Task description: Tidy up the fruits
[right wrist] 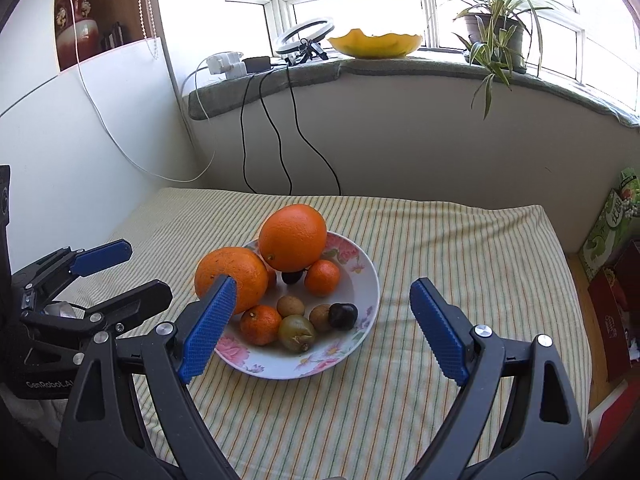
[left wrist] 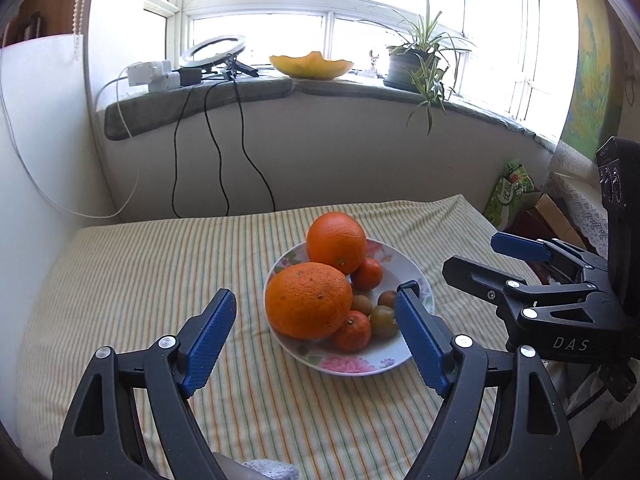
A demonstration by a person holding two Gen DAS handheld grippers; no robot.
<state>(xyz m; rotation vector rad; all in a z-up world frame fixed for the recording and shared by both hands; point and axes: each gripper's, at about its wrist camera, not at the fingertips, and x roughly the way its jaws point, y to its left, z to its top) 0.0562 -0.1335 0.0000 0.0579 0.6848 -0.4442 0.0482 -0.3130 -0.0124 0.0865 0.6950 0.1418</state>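
A floral plate (right wrist: 362,280) sat near the middle of a counter covered with a striped cloth (right wrist: 460,248), and all the fruit was heaped on it. Two large oranges dominated the pile: the nearer orange (left wrist: 308,300) rested at the plate's left edge, and the farther orange (left wrist: 337,242) sat behind it, propped on the smaller fruit. Around them lay small tangerines, one at the front (right wrist: 260,324) and another toward the back right (right wrist: 322,277), together with a greenish fruit (right wrist: 296,333), small brown round fruits (right wrist: 290,306), and a dark, glossy one (right wrist: 343,315). The left gripper (left wrist: 316,336) hovered low just in front of the plate with its blue fingers (left wrist: 210,330) spread wide, holding nothing; its right fingertip overlapped the plate's right side in the left wrist view, though contact could not be judged. The right gripper (right wrist: 322,328) hung nearby, its blue fingers (right wrist: 438,330) likewise spread apart and empty, framing the plate from the front. On the windowsill behind stood a ring light (right wrist: 304,36), a yellow bowl (right wrist: 376,44), and a potted plant (right wrist: 494,30).
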